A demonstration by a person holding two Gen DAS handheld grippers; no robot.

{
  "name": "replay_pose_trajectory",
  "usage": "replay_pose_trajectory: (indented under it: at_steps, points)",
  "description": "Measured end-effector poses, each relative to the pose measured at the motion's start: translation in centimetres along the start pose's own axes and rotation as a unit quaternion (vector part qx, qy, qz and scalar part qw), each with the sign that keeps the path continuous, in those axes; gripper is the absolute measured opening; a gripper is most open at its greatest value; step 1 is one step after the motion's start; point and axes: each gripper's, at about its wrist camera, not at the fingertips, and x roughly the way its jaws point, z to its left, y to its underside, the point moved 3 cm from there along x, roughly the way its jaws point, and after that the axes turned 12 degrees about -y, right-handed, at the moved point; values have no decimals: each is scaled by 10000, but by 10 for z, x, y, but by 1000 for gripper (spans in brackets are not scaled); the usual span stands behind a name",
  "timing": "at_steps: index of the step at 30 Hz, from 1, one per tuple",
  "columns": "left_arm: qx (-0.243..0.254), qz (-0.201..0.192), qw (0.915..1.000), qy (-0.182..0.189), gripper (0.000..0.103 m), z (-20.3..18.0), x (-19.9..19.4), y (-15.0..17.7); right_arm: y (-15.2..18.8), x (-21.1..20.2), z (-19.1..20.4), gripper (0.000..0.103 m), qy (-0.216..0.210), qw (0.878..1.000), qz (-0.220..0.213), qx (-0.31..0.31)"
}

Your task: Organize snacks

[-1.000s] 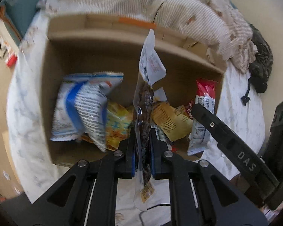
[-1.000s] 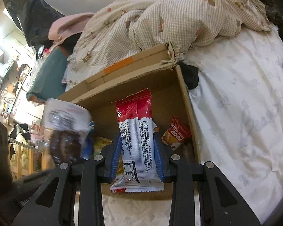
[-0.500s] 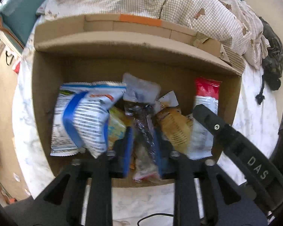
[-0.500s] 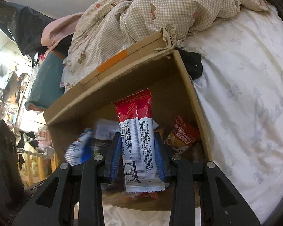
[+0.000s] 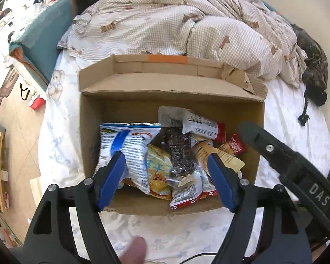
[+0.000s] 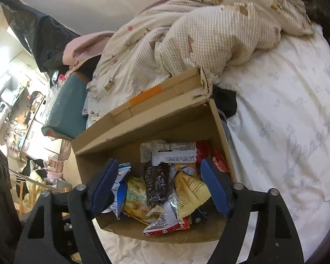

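I am holding both grippers over an open cardboard box (image 5: pixel 92 132) that is sitting on a bed with a pale printed sheet (image 5: pixel 61 136). My left gripper (image 5: pixel 166 171) is spread wide and gripping nothing. My right gripper (image 6: pixel 159 181) is likewise wide apart and empty. The snacks are lying loose inside the box: a blue and white chip bag (image 5: pixel 127 151) at the left, a yellow packet (image 5: pixel 158 171) beside it, a clear pack of dark pieces (image 5: pixel 180 154) in the middle, and a red and white wrapper (image 5: pixel 199 125) lying across the far side, with a small red packet (image 5: pixel 234 146) near the right wall.

I am judging the risks. The packets are overlapping, so closing on one may drag its neighbour along. The glossy film may slip out of the pads. The soft mattress is giving the box little support, so pressing on its near wall could tip it. A crumpled checked blanket (image 5: pixel 187 28) is crowding the far flap.
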Motion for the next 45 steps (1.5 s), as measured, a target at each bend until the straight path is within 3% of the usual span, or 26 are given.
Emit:
replay_pose_trajectory:
  at_steps: [4,6,8,16,21,29,35,45]
  points:
    - [-209,-256,9995,-15,75,18,-14,4,4,-19,14,95,28,9995,-220,-216]
    - [-306,-327,9990,-84,96,26,-19,7,7,-29,19,98,16,9992,-295,-267]
    - [-426,-438,9980,-139,101,38,-26,11,12,-38,23,103,46,9987,-392,-327]
    - [-560,-973,9930,-366,102,75,-50,38,39,-67,36,103,147,9968,-554,-566]
    - [-408,-1358,9884,-549,103,97,-59,69,74,-80,31,103,189,9982,-438,-374]
    - [-297,-1242,9898,-626,103,129,-50,124,118,-92,40,103,311,9968,-378,-639]
    - [-354,-1378,9887,-463,103,137,-60,157,143,-102,54,103,429,9925,-523,-1015]
    - [-537,-2293,9716,-253,103,146,-106,180,174,-120,65,103,719,9784,-1046,-1630]
